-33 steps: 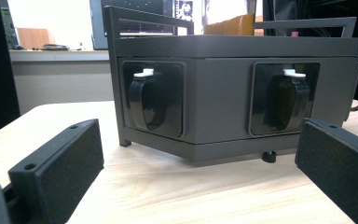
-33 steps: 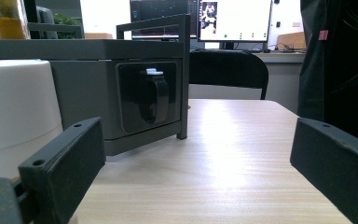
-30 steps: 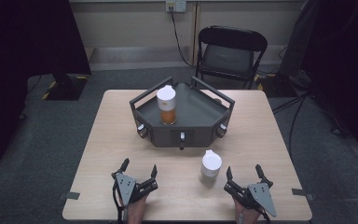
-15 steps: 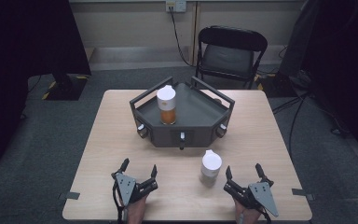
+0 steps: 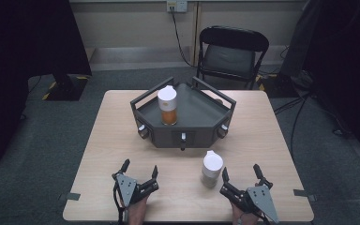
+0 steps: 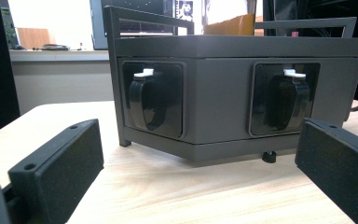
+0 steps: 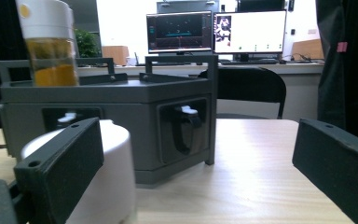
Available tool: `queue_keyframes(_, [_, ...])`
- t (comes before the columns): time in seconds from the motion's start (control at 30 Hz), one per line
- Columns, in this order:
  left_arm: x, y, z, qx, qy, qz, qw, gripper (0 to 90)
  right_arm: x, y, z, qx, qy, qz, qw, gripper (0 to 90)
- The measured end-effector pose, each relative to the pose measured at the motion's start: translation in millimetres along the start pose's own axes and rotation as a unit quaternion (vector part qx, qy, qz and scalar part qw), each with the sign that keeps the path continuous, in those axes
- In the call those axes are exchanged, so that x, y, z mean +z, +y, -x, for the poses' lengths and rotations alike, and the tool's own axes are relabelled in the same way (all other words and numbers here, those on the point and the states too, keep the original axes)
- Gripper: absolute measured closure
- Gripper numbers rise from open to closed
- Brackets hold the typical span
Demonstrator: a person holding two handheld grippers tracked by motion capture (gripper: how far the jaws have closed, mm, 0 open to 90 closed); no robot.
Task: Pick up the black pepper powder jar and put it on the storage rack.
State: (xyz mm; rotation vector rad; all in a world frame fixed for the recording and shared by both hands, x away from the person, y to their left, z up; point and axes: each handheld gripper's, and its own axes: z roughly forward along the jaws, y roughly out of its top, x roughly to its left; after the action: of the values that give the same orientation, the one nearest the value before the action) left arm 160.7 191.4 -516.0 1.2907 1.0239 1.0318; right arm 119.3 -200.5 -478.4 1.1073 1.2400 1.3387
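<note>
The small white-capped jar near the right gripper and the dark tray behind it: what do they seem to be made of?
The jar looks like plastic: a smooth, matte white cap over a pale body; the body could be glass. The tray looks like dark grey painted metal or moulded plastic: flat panels, thin rail handles and an even, dull finish.

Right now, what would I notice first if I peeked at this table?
Probably the dark angular tray in the middle of the table, with an orange-filled bottle standing on it. Next, the small white bottle nearer the front, just beside the open right gripper.
</note>
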Motion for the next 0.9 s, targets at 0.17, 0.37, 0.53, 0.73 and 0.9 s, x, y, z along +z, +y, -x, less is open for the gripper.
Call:
queue_keyframes(0.17, [0.0, 0.0, 0.0, 0.000, 0.000, 0.000, 1.0000, 0.4, -0.5, 4.6, -2.4, -0.004, 0.013, 0.008, 0.9999, 0.5])
queue_keyframes(0.37, [0.0, 0.1, 0.0, 0.000, 0.000, 0.000, 1.0000, 0.4, 1.6, 9.4, -4.5, -0.003, 0.040, 0.008, 0.9992, 0.5])
queue_keyframes(0.53, [0.0, 0.0, 0.0, 0.000, 0.000, 0.000, 1.0000, 0.4, 4.8, 8.5, -8.6, -0.002, 0.061, 0.006, 0.9981, 0.5])
queue_keyframes(0.73, [0.0, 0.1, 0.0, 0.000, 0.000, 0.000, 1.0000, 0.4, 10.3, 7.5, -13.9, -0.005, 0.073, 0.005, 0.9973, 0.5])
queue_keyframes(0.9, [0.0, 0.0, 0.0, 0.000, 0.000, 0.000, 1.0000, 0.5, 17.3, 7.3, -17.5, -0.012, 0.081, 0.003, 0.9966, 0.5])
